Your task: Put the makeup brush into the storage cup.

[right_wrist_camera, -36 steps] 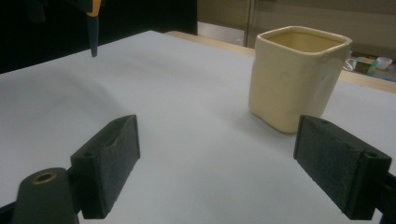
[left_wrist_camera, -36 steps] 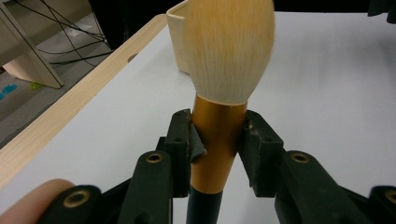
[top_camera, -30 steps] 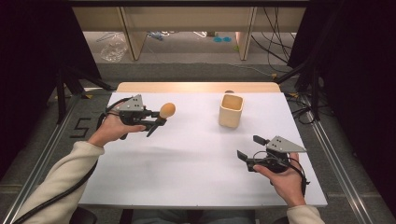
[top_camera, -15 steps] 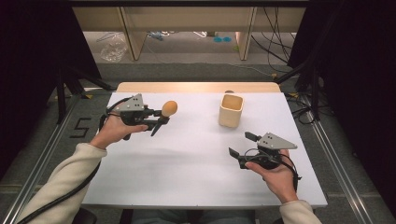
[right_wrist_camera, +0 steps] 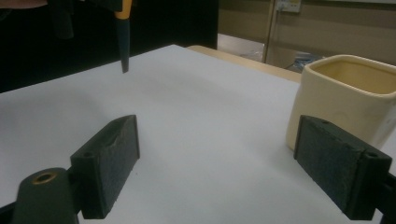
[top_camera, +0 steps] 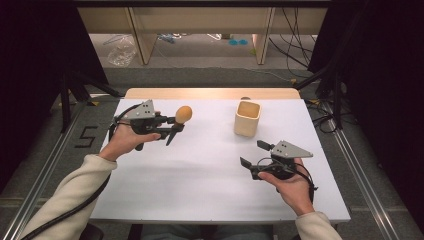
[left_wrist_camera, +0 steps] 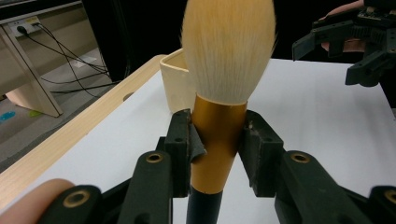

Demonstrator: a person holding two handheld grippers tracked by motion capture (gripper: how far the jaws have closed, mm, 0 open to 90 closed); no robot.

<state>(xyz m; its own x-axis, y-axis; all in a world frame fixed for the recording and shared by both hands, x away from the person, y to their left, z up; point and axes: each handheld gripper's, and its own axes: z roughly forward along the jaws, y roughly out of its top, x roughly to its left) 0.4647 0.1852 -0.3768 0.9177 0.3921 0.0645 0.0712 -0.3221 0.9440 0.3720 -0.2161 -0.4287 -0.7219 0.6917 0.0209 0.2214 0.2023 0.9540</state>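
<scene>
Left gripper (top_camera: 176, 131) clamps gold metal ferrule of fluffy cream-bristled makeup brush with black handle (left_wrist_camera: 219, 112), held above white table (top_camera: 200, 170), left of centre; bristles upward, handle tip hanging down clear of surface. Right gripper (top_camera: 255, 155) jaws wide apart, nothing between, low over table near front right. Cream square ceramic cup (top_camera: 247, 118) upright beyond it, well apart from brush.

a black "5" (top_camera: 86, 136) is marked on the floor left of the table.

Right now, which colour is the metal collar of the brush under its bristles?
Golden orange; the collar of the brush shows best in the left gripper view.
</scene>
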